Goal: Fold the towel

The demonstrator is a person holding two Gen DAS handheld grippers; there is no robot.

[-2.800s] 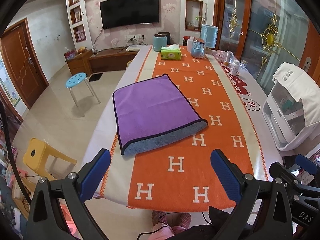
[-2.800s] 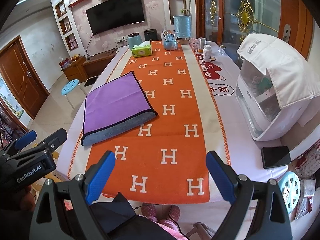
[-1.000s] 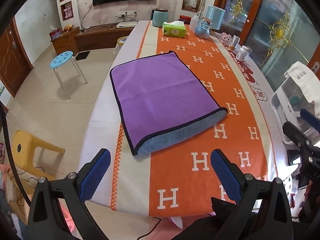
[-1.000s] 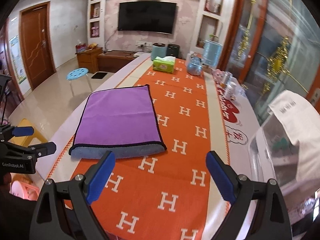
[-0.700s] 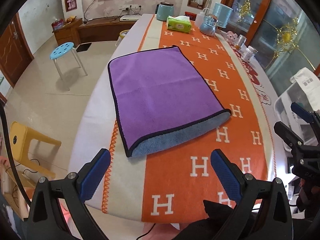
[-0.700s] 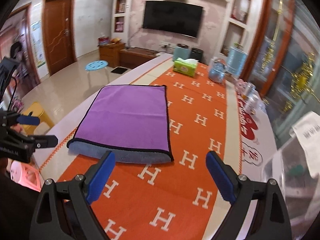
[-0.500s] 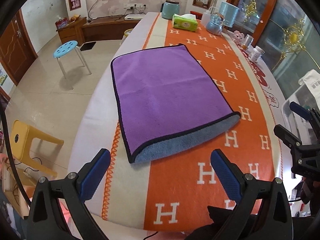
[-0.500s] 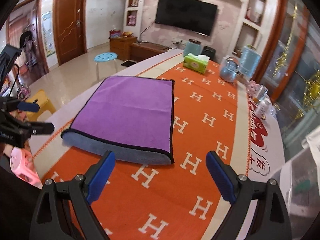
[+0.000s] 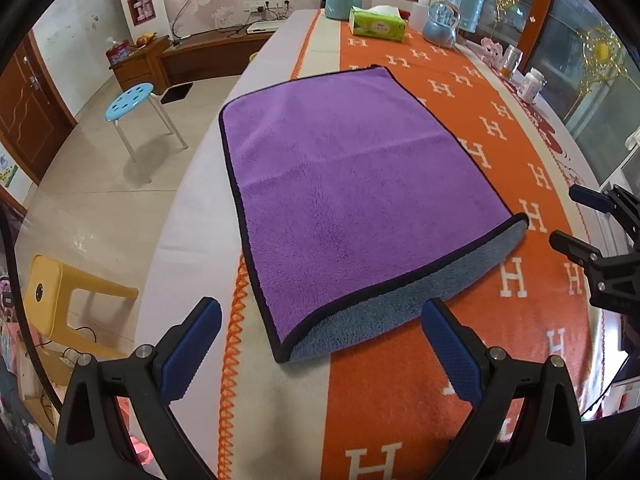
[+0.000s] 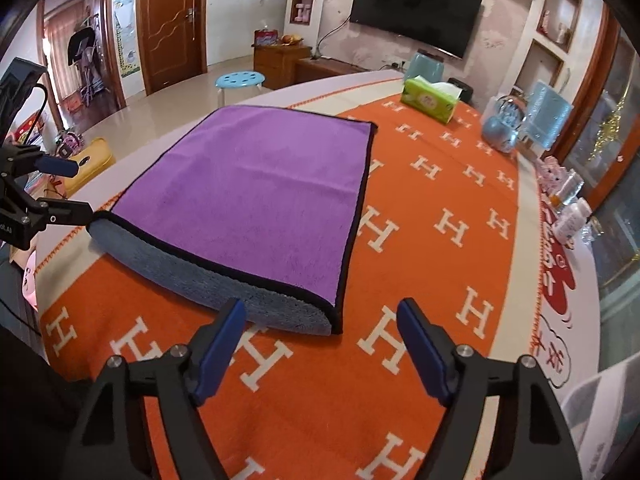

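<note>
Both grippers spread wide, nothing held, nothing touched. Left gripper [image 9: 320, 320] hovers over the near-left corner of the towel [image 9: 352, 184], blue pads straddling that corner with clear air between pads and fabric; the left pad sits over the cream border strip, the right pad over the grey fold edge. Right gripper [image 10: 320, 320] hovers over the near-right corner of the towel [image 10: 260, 188]; its left fingertip overlaps the grey edge in the view, but I can't tell if it's touching. Its right pad is over bare orange cloth. Towel is purple on top, grey underside, black trim, already doubled over once with the rounded fold facing the grippers. It lies flat on the orange H-pattern tablecloth [image 9: 520, 200], toward the table's left side, its left part on the cream strip next to the orange zigzag stitching. Each gripper shows in the other's view: the right gripper [image 9: 580, 220] just beyond the towel's right corner, the left gripper [image 10: 60, 188] at the towel's left corner, both visibly open. Far end of the table: green tissue box [image 10: 430, 100], well apart from the towel. Blue stool [image 9: 130, 98] and yellow stool [image 9: 52, 292] on the floor to the left.
</note>
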